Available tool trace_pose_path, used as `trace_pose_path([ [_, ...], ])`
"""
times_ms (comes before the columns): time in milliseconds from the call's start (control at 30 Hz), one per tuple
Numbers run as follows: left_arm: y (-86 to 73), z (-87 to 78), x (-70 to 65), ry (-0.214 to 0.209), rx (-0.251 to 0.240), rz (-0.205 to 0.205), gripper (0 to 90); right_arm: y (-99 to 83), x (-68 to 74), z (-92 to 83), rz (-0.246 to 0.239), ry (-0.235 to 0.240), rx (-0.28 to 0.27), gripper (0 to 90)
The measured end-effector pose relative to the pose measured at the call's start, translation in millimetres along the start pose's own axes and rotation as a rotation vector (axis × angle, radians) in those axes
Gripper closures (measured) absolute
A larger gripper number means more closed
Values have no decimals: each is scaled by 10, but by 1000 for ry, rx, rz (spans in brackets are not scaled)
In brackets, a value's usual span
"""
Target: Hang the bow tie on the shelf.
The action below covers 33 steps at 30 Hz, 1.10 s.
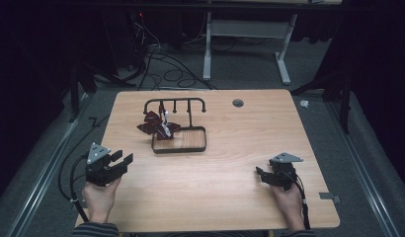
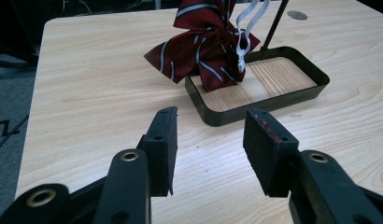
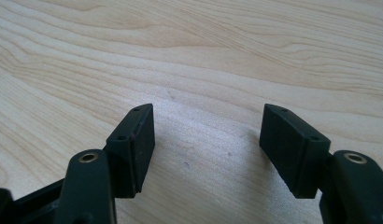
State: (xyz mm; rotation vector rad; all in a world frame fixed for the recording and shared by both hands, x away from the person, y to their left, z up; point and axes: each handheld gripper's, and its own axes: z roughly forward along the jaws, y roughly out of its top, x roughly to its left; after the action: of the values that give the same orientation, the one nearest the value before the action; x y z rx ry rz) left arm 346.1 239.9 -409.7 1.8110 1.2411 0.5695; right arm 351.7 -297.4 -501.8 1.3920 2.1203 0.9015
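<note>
Two hand-held grippers sit low in the high view, one at each lower corner of the wooden bench point(image 1: 230, 197). The left hand-held gripper point(image 1: 122, 160) is at the lower left of that frame, its jaws apart with nothing between them, aimed toward the frame's upper right. In the left gripper view the same left hand-held gripper point(image 2: 210, 140) shows its two black pads spread over bare wood, and beyond the gap lies the striped bow tie point(image 2: 203, 44).

The bow tie point(image 1: 157, 126) is dark red with pale stripes. It sits in the upper-middle part of the high view, draped over the left rim of a black metal tray point(image 1: 205, 143) with a wooden floor. In the left gripper view the cloth hangs partly inside the tray point(image 2: 269, 105) and partly out over the bench to the left. A white strap point(image 2: 245, 28) runs up from its knot toward the top edge of that frame.

A black hook rack point(image 1: 175, 102) rises from the tray's far side, and the tie is below its left end. The left hand-held gripper is well apart from the tie.

The right hand-held gripper point(image 1: 260, 174) is at the lower right of the high view, pointing left. In the right gripper view the right hand-held gripper point(image 3: 208, 135) has its jaws wide apart over bare wood grain, gripping nothing.

A round grey grommet point(image 1: 237, 103) is near the bench's far edge.
</note>
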Motion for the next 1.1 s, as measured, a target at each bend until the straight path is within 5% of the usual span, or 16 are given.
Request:
trace_pose_path([
  [1100,-315,166,1,-26,54,-41,532,-1,1,2,0,-2,-2,373],
])
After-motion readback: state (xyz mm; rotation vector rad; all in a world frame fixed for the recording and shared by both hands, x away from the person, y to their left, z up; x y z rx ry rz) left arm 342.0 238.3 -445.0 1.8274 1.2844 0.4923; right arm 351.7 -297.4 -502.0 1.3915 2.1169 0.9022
